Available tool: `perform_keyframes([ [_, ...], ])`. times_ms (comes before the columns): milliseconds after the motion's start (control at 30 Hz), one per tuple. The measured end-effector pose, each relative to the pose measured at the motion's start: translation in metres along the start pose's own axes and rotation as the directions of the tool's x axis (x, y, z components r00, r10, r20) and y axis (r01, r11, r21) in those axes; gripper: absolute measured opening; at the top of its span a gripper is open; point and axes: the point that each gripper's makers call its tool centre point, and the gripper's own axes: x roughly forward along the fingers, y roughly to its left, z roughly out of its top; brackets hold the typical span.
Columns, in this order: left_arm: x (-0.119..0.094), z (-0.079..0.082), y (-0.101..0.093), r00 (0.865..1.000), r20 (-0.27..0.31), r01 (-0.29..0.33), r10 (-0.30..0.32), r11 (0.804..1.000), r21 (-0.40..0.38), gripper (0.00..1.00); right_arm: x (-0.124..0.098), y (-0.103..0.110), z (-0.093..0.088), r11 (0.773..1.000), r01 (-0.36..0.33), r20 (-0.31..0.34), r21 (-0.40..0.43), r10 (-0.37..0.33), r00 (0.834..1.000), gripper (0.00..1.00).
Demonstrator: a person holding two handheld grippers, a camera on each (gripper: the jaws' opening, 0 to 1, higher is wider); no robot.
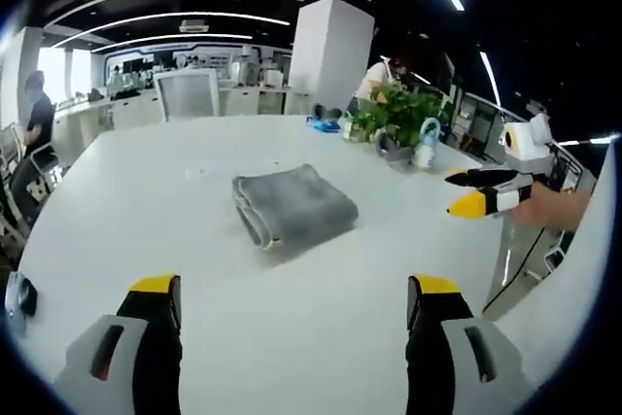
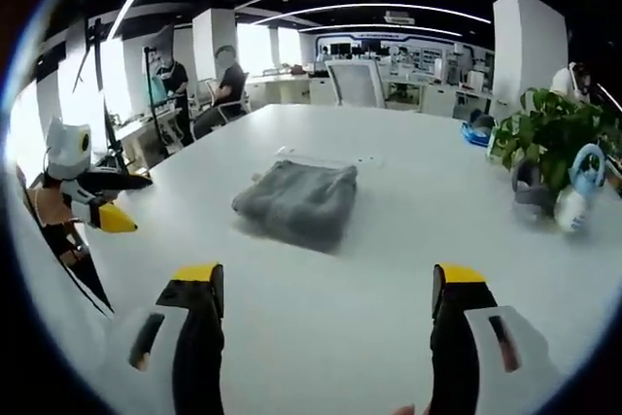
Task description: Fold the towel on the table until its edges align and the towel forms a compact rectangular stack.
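A grey towel [image 1: 293,204] lies folded into a compact rectangular stack in the middle of the white table [image 1: 146,201]; in the right gripper view the towel [image 2: 296,200] sits ahead of the jaws. My left gripper [image 1: 296,303] is open, held back from the towel with nothing between its yellow-tipped fingers. My right gripper [image 2: 328,293] is open too, nearer the table's edge, and empty. The right gripper [image 1: 476,191] also enters the left gripper view from the right, and the left gripper [image 2: 109,201] shows at the left of the right gripper view.
A potted plant [image 1: 394,114] with small objects beside it stands at one side of the table [image 2: 408,191]; the plant [image 2: 554,138] is at the right in the right gripper view. An office chair [image 1: 187,94] sits at the far end. People are at desks beyond.
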Motion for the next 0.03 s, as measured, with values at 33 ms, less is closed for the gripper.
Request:
perform_keyframes([
  [33, -0.0004, 0.0016, -0.0003, 1.0, 0.004, 0.001, -0.001, 1.0, 0.003, 1.0, -0.0006, 0.0003, 0.0006, 1.0, -0.001, 0.002, 0.009, 0.001, 1.0, 0.89],
])
